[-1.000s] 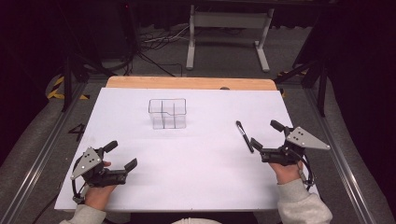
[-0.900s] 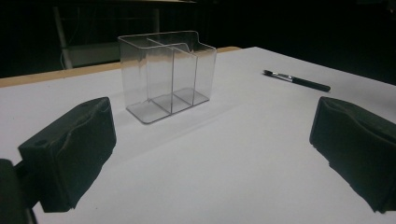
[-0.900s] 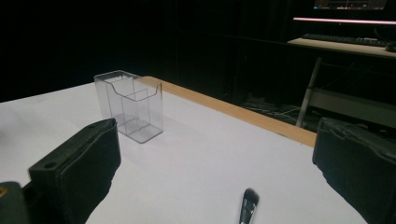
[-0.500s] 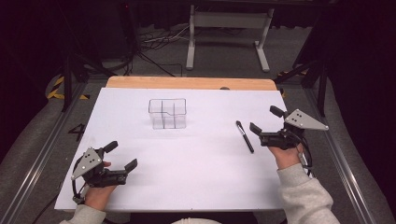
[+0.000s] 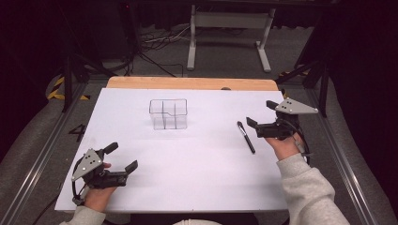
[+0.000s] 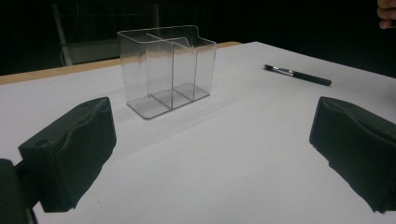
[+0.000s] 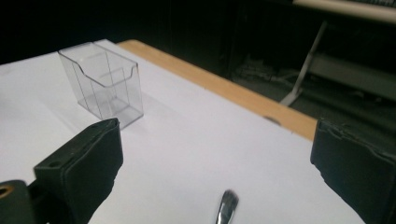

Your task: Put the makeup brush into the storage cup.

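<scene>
1 clear organizer [image 5: 168,114] w/ 3 compartments, 1 brush [image 5: 246,137], 2 tongs: left [image 5: 123,156], right [image 5: 261,113].

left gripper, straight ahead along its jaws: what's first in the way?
Most likely the clear plastic divided organizer box. In the left gripper view it stands past the open left gripper, slightly left of centre, with bare white table before it. The black pen lies off right. Depth uncertain.
</scene>
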Available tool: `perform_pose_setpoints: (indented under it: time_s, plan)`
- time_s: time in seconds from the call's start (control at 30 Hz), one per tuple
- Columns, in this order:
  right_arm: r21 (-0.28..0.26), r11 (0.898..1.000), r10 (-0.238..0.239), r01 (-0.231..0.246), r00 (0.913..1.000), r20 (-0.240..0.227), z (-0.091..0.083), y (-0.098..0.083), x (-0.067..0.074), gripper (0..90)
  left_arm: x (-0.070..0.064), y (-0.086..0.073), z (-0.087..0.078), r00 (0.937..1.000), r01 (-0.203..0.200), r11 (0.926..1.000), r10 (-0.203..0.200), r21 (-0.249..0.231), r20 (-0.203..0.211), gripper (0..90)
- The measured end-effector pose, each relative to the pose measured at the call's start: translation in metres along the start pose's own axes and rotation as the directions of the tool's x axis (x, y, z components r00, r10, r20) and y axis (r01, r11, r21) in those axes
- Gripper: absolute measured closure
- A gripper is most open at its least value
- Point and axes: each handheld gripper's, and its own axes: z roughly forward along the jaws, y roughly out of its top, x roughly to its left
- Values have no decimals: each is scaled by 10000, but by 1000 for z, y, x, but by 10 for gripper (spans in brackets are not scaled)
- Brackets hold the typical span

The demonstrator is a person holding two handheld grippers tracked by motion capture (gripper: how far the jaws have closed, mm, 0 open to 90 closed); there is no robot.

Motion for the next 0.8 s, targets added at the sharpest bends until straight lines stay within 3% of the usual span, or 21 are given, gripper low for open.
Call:
perform_pose_setpoints:
  time_s: [0.13, 0.23, 0.43, 0.47, 0.5, 0.67, 0.73, 0.8]
  plan:
    - [1228, 9921, 249, -241, 9997, -49, 10, 5, -3, 30, 0, 0, 1, 10000, -14, 10000, 14, 15, 37, 12]
    - [2339, 9722, -65, 113, 9998, -212, 18, 8, -4, 30, -1, 0, 2, 9999, -43, 9999, 41, 123, 93, 12]
    - [3458, 9375, -322, 398, 9991, -278, 26, 13, -4, 42, -2, 0, 3, 9999, -86, 9999, 85, 137, 131, 12]
    - [3458, 9375, -322, 398, 9991, -278, 26, 13, -4, 42, -2, 0, 3, 9999, -86, 9999, 85, 137, 131, 12]
    - [3904, 9197, -313, 422, 9989, -341, 29, 14, -5, 47, -2, 0, 3, 9998, -111, 9998, 108, 181, 146, 12]
    - [4772, 8779, -276, 389, 9992, -305, 36, 15, -8, 47, -1, 0, 4, 9998, -161, 9997, 158, 199, 155, 12]
    - [4878, 8720, -307, 422, 9990, -315, 37, 15, -9, 47, -1, 0, 4, 9997, -176, 9996, 172, 212, 165, 11]
    - [5262, 8491, -351, 467, 9989, -320, 41, 17, -10, 47, -1, -1, 4, 9997, -169, 9996, 164, 239, 193, 9]
